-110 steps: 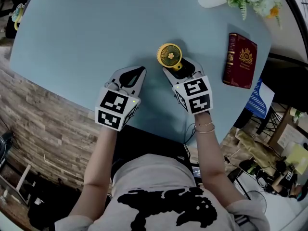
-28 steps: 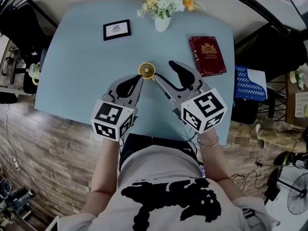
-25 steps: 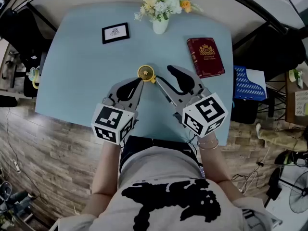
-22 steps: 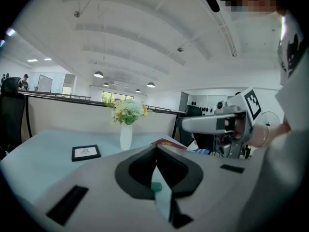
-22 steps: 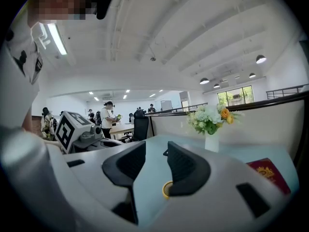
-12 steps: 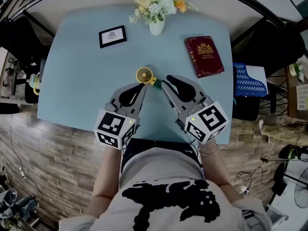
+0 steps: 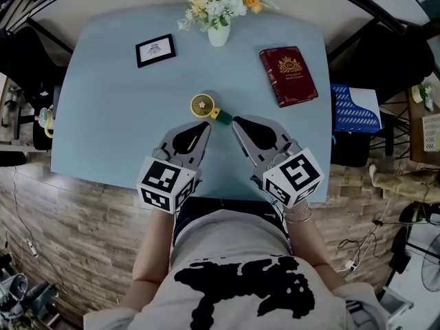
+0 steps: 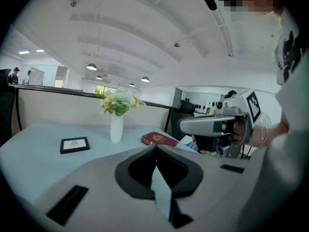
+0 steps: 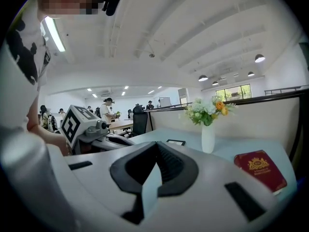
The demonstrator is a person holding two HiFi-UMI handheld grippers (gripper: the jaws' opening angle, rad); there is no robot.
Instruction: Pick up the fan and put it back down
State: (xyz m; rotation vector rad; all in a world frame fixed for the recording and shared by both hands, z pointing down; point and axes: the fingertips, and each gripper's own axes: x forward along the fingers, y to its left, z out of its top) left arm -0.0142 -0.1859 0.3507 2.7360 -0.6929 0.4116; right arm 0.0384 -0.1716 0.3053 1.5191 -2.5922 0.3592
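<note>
Both pairs of jaws are pressed together with nothing between them. The right gripper (image 7: pixel 236 121) has only just closed. The left gripper (image 7: pixel 206 124) is level with it, and both are over the desk (image 7: pixel 103 115) by its near edge. The fan (image 7: pixel 201 104) rests mid-desk, just beyond the two tips. A vase (image 7: pixel 218 33) stands at the far edge. A frame (image 7: pixel 155 50) lies toward the far left corner and a book (image 7: pixel 288 75) toward the far right.
</note>
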